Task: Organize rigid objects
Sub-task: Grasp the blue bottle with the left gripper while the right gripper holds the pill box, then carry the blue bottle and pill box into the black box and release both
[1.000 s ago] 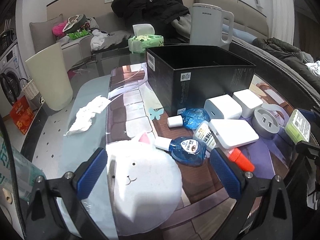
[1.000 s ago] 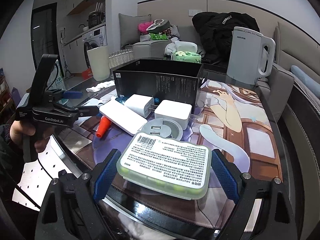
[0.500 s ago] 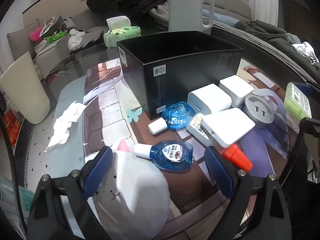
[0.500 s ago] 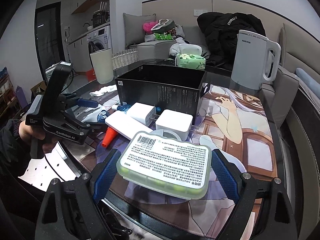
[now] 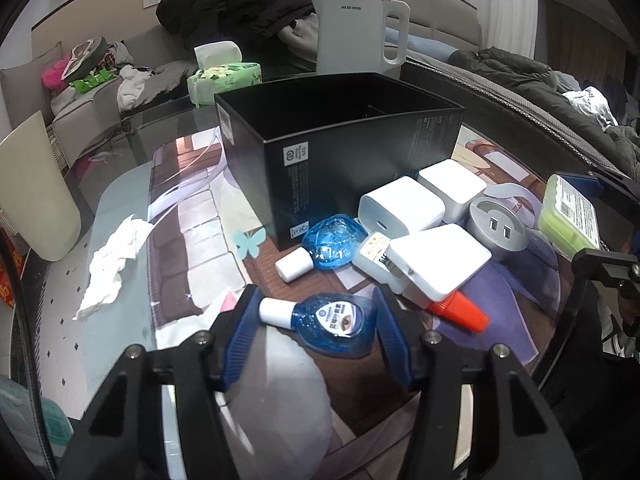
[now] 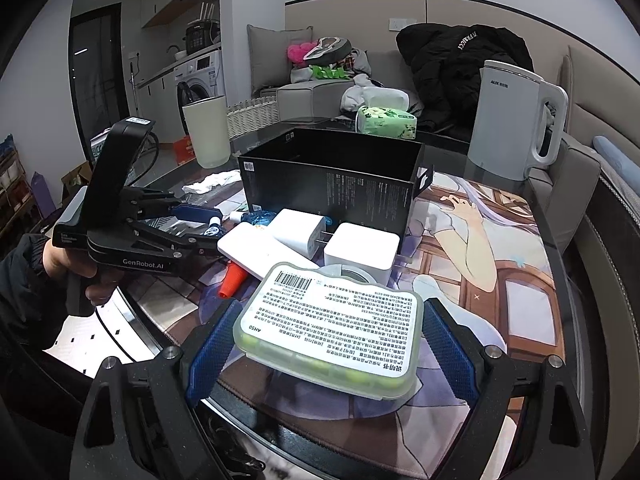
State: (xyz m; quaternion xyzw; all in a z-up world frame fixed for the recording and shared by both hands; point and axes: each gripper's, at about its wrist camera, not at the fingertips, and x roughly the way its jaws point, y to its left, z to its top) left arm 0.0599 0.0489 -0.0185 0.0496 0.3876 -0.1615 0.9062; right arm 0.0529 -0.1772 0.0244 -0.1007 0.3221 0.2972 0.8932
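Note:
An open black box [image 5: 340, 148] stands mid-table, also in the right wrist view [image 6: 332, 184]. Before it lie a blue eye-drop bottle [image 5: 332, 320], a second blue bottle [image 5: 324, 240], white chargers [image 5: 400, 206], a flat white adapter [image 5: 440, 260], a grey round socket [image 5: 496, 224] and an orange cap [image 5: 460, 312]. My left gripper [image 5: 316, 332] has its blue pads against both sides of the near blue bottle. My right gripper [image 6: 328, 344] holds a green pill case [image 6: 332, 328] between its pads above the table's near edge.
A white kettle [image 5: 356, 32] and a green tissue pack [image 5: 224, 76] stand behind the box. A crumpled tissue [image 5: 112, 264] lies at the left. A cream bin [image 5: 32, 188] stands beside the table. The printed mat [image 6: 500, 272] covers the table's right side.
My left gripper moved forward and narrowed from wide open until its pads met the near blue bottle. My right gripper kept the green case almost still.

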